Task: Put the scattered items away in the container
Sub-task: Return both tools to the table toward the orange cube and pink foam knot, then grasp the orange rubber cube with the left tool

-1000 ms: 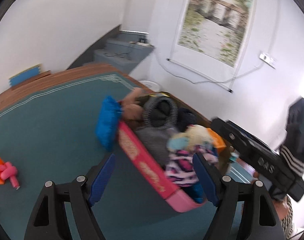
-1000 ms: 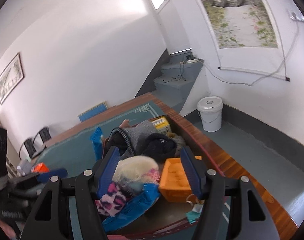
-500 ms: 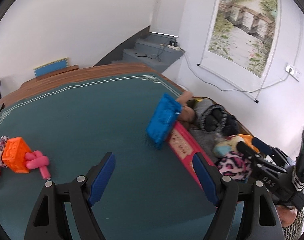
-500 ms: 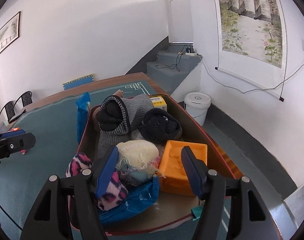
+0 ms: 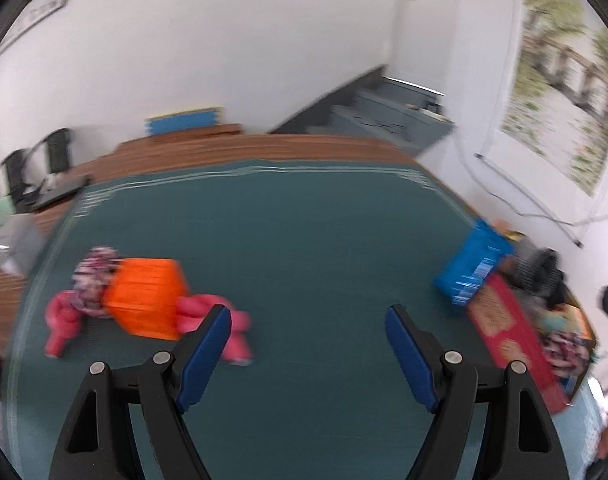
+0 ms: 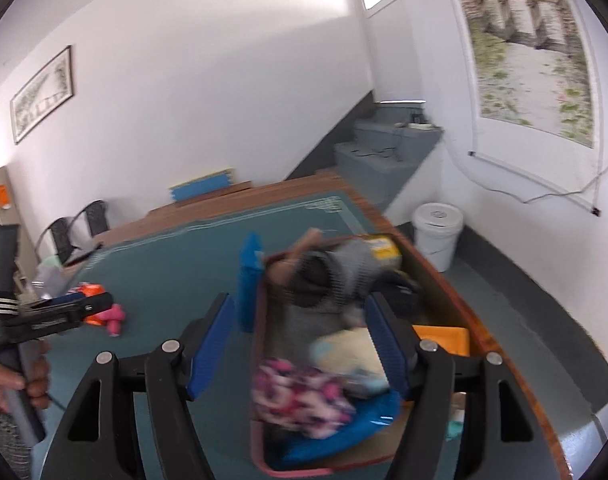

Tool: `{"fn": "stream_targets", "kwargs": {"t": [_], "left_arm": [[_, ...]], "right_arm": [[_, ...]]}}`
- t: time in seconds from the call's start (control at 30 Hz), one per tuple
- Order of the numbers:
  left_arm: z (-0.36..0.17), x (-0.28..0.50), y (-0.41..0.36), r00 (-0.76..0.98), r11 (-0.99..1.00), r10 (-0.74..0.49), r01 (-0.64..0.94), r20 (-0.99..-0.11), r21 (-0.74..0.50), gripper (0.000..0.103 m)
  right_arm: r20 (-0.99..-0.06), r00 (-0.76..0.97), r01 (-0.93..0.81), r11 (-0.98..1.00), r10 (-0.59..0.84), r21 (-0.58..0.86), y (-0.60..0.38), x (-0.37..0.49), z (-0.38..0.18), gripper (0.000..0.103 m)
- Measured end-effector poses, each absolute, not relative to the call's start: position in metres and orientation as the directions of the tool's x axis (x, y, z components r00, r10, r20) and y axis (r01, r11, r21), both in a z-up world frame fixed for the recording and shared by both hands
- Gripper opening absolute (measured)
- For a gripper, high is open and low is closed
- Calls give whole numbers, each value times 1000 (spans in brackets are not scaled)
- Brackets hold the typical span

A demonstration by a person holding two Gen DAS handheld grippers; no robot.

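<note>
On the green table mat an orange block (image 5: 145,304) lies among pink knotted pieces (image 5: 207,312) and a patterned cloth (image 5: 93,276). My left gripper (image 5: 308,354) is open just in front of them, nothing between its fingers. The pink-walled container (image 5: 508,344) sits at the right, packed with clothes and toys, a blue pad (image 5: 470,266) leaning on its side. In the right wrist view my right gripper (image 6: 299,340) hangs open above the container (image 6: 259,360), over a pink patterned cloth (image 6: 299,396) and a grey knit hat (image 6: 336,276). The left gripper (image 6: 63,308) shows at the left.
A wooden table border (image 5: 231,148) rims the mat. A white bucket (image 6: 438,232) stands on the floor past the table's right edge. Black chairs (image 6: 79,228) are at the far left. A person's hand (image 6: 19,380) holds the left gripper's handle.
My left gripper has swung left, away from the container toward the orange block and pink pieces. My right gripper has shifted slightly over the container. Both have stayed open.
</note>
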State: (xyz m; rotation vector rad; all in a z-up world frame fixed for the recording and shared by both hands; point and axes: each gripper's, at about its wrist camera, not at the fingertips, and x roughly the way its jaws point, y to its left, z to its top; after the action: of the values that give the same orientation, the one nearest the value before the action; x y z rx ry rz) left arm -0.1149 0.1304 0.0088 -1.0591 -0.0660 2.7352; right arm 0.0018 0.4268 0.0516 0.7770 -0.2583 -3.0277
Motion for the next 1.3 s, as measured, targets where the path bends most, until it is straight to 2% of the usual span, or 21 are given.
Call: {"fn": "stream_targets", "kwargs": {"t": [0.4,0.63,0.8,0.83,0.9,1.2,1.3], "left_arm": [[-29,-153,33,-695,-984,120,11,-709,-177,81],[-42,-187,40,-692,-996,81,-22,-717,-91,81],[-56,-202,35,-675,-993,99,-18,-732,-118,80],[-58,-203,33,-673,-990,116,-21,-731,-138,79],[-59,-203,29,-671,-985,145,-28,-728,-170,60],[-53,-195,25,-675,-977,185,-47,-714,-208,56],[-47,-194,23,-687,-973,200,-54,-699,-225,56]], "right_arm": [[-501,-839,94,-963,-214,254,367,-35,53,72],[-553,-795,147,-964,-249,223,336,-48,30,72],[-592,-765,169,-966,-254,196,322,-55,11,72],[-601,-758,172,-967,-252,190,320,-57,7,72],[-620,-744,178,-968,-250,177,314,-60,-1,72],[-702,-661,298,-951,-265,79,262,-82,-16,72],[-713,-633,327,-939,-303,109,242,-101,-15,72]]}}
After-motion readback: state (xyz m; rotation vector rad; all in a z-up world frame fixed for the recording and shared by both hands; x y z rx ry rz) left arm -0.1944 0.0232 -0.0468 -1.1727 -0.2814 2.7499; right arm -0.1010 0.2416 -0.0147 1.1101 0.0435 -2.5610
